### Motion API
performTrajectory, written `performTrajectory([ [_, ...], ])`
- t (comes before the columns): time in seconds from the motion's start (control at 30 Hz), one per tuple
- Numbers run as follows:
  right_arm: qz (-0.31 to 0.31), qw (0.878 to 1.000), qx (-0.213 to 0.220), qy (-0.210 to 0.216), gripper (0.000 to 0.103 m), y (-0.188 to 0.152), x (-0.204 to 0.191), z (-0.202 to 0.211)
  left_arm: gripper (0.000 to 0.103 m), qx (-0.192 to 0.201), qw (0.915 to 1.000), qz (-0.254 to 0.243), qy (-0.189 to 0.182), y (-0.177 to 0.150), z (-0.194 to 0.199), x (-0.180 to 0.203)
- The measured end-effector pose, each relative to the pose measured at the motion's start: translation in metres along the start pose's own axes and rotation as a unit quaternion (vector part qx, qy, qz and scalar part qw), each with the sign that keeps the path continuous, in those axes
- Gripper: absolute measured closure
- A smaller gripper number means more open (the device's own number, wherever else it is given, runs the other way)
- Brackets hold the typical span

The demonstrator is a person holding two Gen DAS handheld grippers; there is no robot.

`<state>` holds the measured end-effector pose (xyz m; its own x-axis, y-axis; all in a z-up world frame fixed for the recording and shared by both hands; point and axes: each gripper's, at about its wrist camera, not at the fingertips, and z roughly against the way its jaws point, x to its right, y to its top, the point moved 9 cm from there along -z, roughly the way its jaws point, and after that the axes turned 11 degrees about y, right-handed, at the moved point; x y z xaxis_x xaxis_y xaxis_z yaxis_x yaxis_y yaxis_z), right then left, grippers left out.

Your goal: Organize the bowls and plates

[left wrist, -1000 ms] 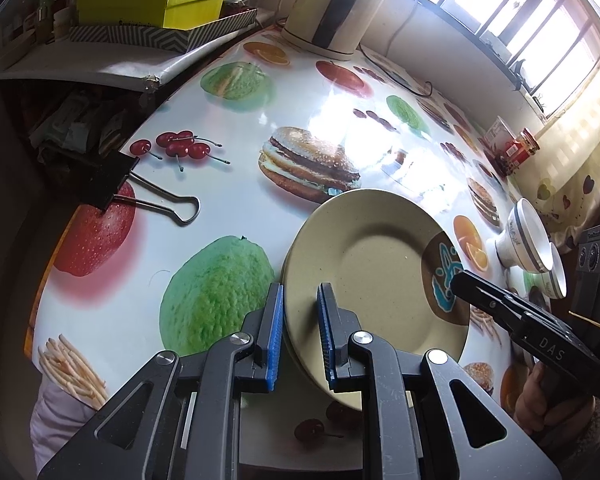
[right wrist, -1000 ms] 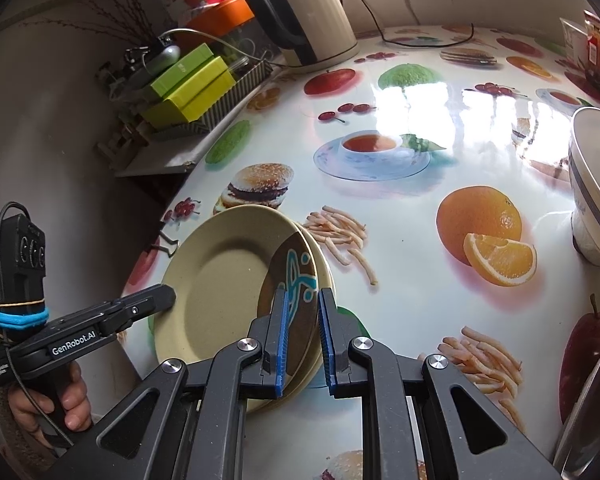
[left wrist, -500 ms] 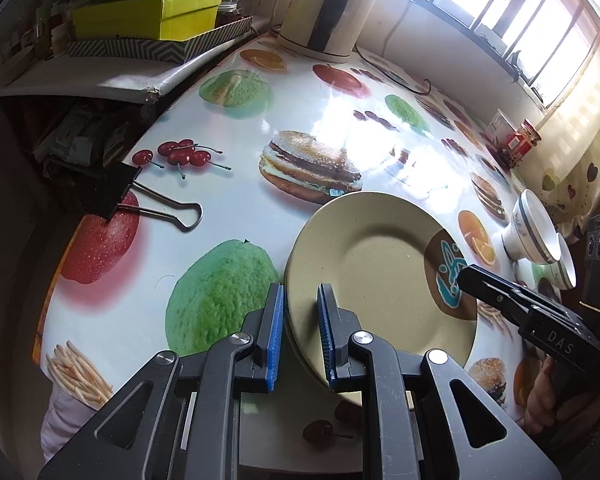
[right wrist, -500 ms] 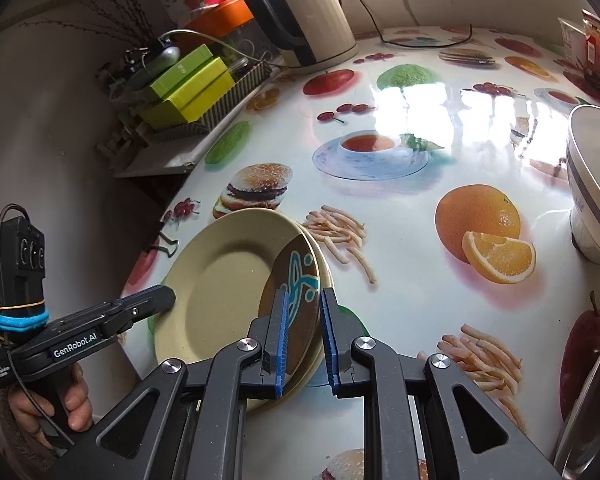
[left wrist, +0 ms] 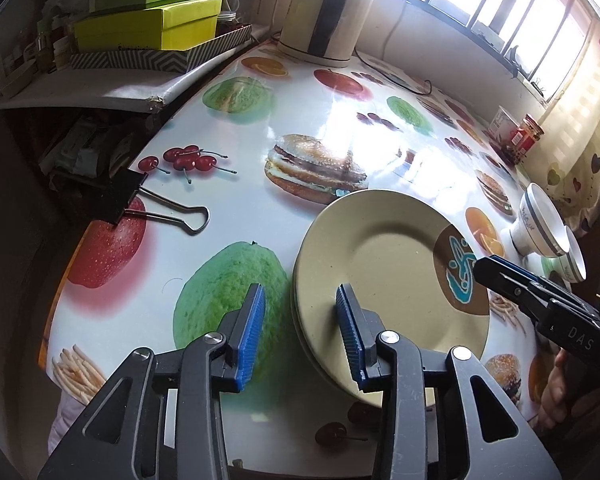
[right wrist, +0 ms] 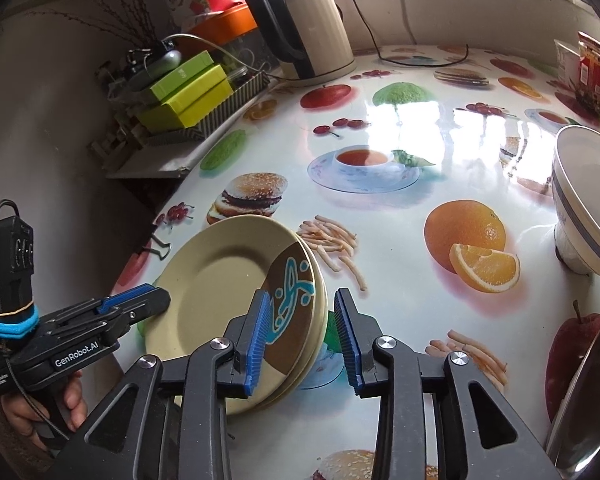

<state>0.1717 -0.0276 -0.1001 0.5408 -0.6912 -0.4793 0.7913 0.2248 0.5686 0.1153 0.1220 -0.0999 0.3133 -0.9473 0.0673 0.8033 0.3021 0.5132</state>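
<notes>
Both claws, left claw (left wrist: 300,330) and right claw (right wrist: 302,334), have just been opening, pads apart astride opposite rims of the stacked plates (left wrist: 384,264).

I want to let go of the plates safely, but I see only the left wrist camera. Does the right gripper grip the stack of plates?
Observer: No. The right gripper has just been opening; the rim of the plates lies between its pads, which stand apart.
Operator: Is something close on its right side?
Observer: Yes. A shiny metal rim shows at the lower right edge, nearer than the white bowl.
</notes>
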Motion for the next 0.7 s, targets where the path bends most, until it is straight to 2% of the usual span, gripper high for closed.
performTrajectory([
  [0.23, -0.008, 1.000, 0.014, -0.011, 0.054, 0.001, 0.007, 0.003, 0.054, -0.001, 0.9999, -0.001, -0.010, -0.005, -0.003, 0.003],
  [0.7, -0.021, 1.000, -0.009, 0.005, 0.054, -0.006, 0.007, -0.014, 0.053, -0.012, 0.9994, 0.006, -0.033, -0.003, -0.010, 0.010],
])
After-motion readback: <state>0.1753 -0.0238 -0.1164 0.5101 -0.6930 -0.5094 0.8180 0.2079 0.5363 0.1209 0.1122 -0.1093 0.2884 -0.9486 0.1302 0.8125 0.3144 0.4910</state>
